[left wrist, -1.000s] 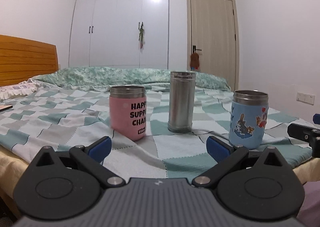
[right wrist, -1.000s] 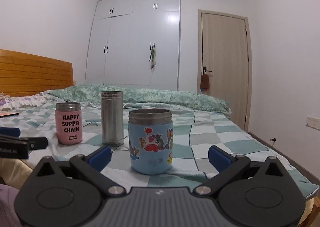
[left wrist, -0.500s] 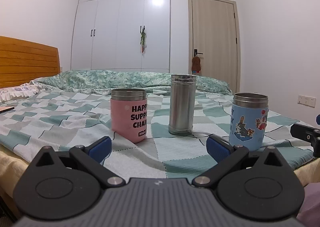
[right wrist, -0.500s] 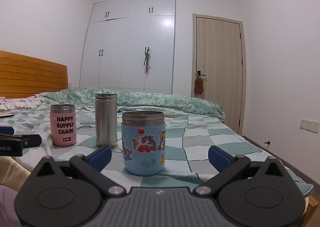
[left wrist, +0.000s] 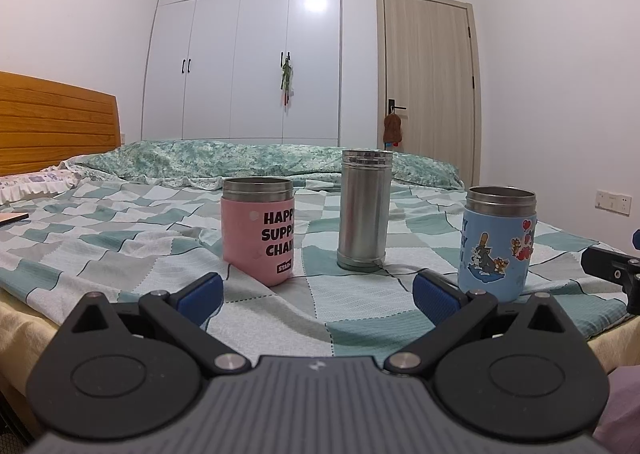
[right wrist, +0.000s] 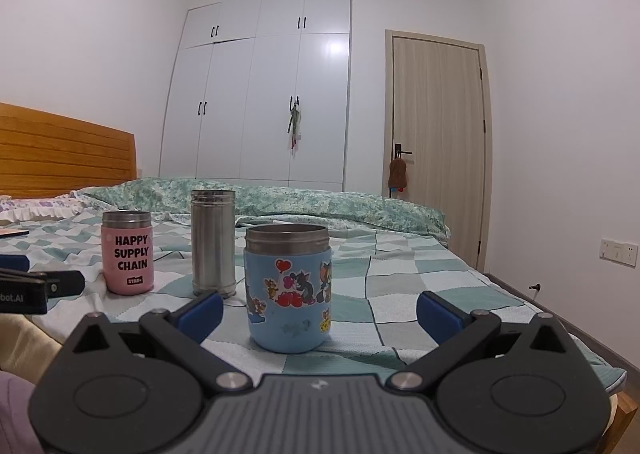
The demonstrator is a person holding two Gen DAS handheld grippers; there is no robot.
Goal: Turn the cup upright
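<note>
Three cups stand upright on the checked bed cover. A pink cup (left wrist: 259,232) with black lettering stands left, a tall steel cup (left wrist: 364,210) in the middle, a blue cartoon cup (left wrist: 497,244) right. They also show in the right wrist view: the pink cup (right wrist: 127,258), the steel cup (right wrist: 213,244), the blue cup (right wrist: 288,288). My left gripper (left wrist: 318,292) is open and empty, short of the pink and steel cups. My right gripper (right wrist: 319,308) is open and empty, just in front of the blue cup.
The bed's near edge (left wrist: 24,330) runs below the grippers. A wooden headboard (left wrist: 56,122) is at left, a rumpled duvet (left wrist: 260,160) lies behind the cups. A white wardrobe (left wrist: 248,54) and a door (left wrist: 430,94) stand at the back.
Both cameras have tilted or risen slightly, so the cups sit lower in view. The cups have not moved and both grippers stay open.
</note>
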